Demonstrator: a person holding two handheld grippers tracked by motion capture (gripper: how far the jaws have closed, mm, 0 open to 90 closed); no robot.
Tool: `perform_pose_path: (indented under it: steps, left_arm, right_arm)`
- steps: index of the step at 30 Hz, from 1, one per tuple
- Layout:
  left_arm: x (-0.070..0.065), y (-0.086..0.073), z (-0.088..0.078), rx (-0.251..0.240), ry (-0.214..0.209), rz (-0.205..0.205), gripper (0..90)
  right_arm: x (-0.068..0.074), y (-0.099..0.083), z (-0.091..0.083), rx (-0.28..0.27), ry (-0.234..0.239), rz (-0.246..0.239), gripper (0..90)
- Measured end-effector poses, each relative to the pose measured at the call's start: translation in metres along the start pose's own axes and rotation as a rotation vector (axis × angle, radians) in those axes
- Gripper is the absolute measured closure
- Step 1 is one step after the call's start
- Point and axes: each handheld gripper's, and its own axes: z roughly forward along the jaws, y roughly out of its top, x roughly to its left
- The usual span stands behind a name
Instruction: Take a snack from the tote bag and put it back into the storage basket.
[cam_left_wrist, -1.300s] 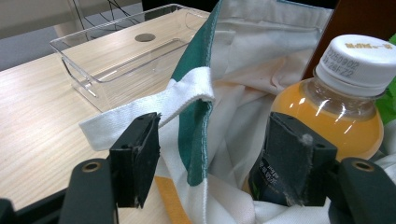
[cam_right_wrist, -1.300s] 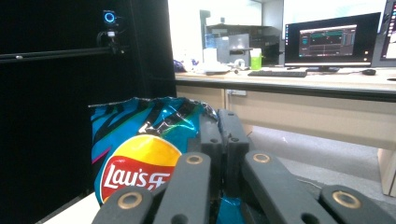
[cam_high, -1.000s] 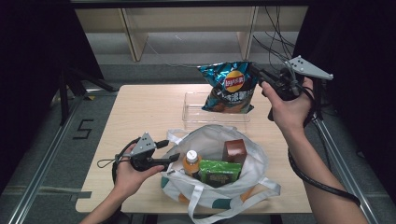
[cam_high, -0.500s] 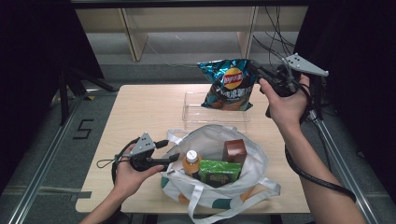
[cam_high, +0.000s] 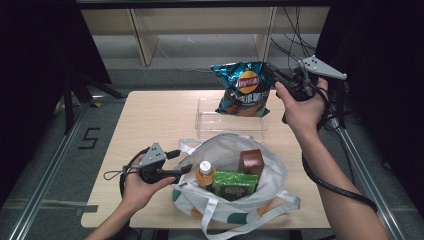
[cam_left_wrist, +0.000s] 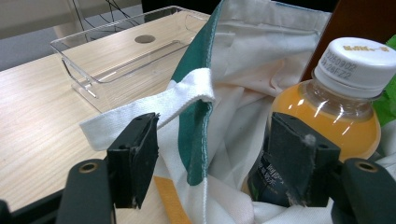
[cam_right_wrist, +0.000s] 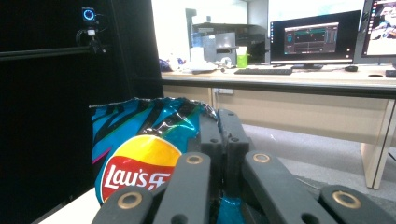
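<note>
Hanging upright above the far right part of the pale wooden tabletop (cam_high: 150, 120), the crinkled blue and black foil chip bag (cam_high: 243, 90) has its long axis roughly vertical, top seam up and bottom edge just over the clear plastic rectangular tray (cam_high: 230, 122). The right tool (cam_high: 272, 75) is pressed together on the bag's upper right edge, pinching the foil; in the right gripper view the jaws meet against the bag (cam_right_wrist: 149, 154). A red and yellow Lay's roundel faces the high view, and white lettering on red reads "Lay's" in the right gripper view.

The left tool (cam_high: 182, 170) has its jaws spread, with the rim of the white canvas tote bag with green trim (cam_high: 225, 150) and one white strap between them, the pads not pressing. Inside the tote stand an orange drink bottle with a white cap (cam_left_wrist: 348, 107), printed codes on the cap too small to read, a green packet (cam_high: 235, 182) and a brown box (cam_high: 251, 161).
</note>
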Motion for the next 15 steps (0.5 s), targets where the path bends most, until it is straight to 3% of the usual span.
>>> perform_pose_path:
  steps: [11,15]
  left_arm:
    - [0.0003,0.0002,-0.0002,-0.003,0.000,0.000,32.7]
    - [0.0002,0.0003,-0.0003,-0.003,-0.001,-0.001,32.7]
  right_arm:
    - [-0.0007,0.0015,0.0077,0.003,-0.008,0.018,90.0]
    - [-0.0019,0.0019,0.0108,0.007,-0.005,0.003,90.0]
